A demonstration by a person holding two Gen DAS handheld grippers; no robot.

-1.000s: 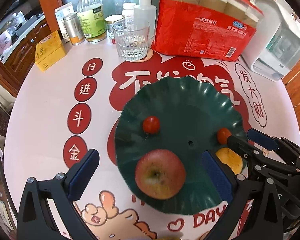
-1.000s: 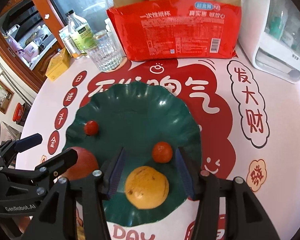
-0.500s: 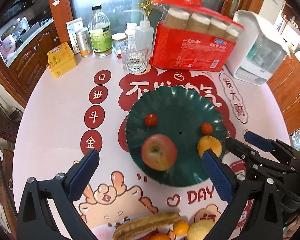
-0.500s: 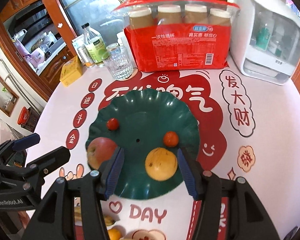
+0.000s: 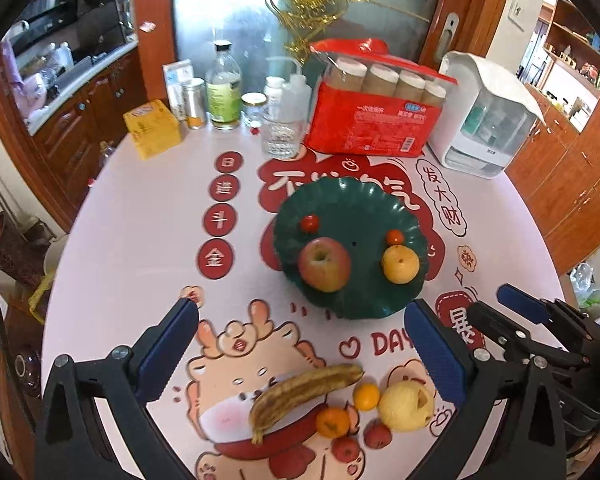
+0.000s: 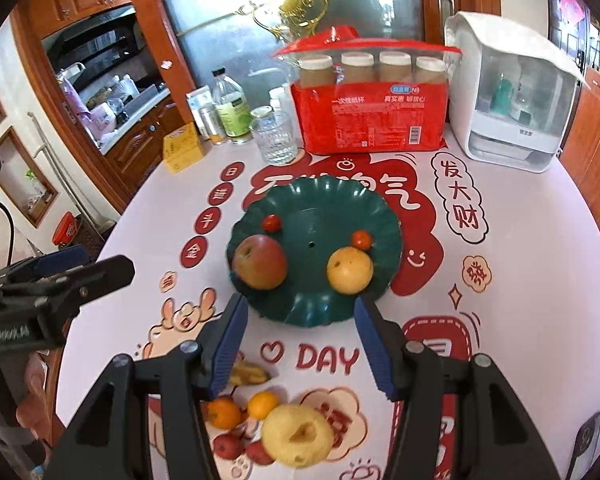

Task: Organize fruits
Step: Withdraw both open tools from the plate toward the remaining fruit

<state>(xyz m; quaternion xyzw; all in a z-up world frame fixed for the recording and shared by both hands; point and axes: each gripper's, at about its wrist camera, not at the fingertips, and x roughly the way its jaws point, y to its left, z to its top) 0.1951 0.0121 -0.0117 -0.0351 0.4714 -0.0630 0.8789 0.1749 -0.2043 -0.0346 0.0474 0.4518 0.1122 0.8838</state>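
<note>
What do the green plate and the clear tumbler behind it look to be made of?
Green plate: probably plastic, semi-gloss; it has a thin scalloped rim, soft highlights and a small hole at its centre. Clear tumbler: probably glass, though clear plastic is possible; it is see-through with a cut pattern in the wall.

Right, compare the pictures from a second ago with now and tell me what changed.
Both hand-held grippers, left and right, pulled back and up from the green plate, both open and empty; the banana and other loose fruit came into view. The apple, yellow fruit and two tomatoes stayed put on the plate.
</note>
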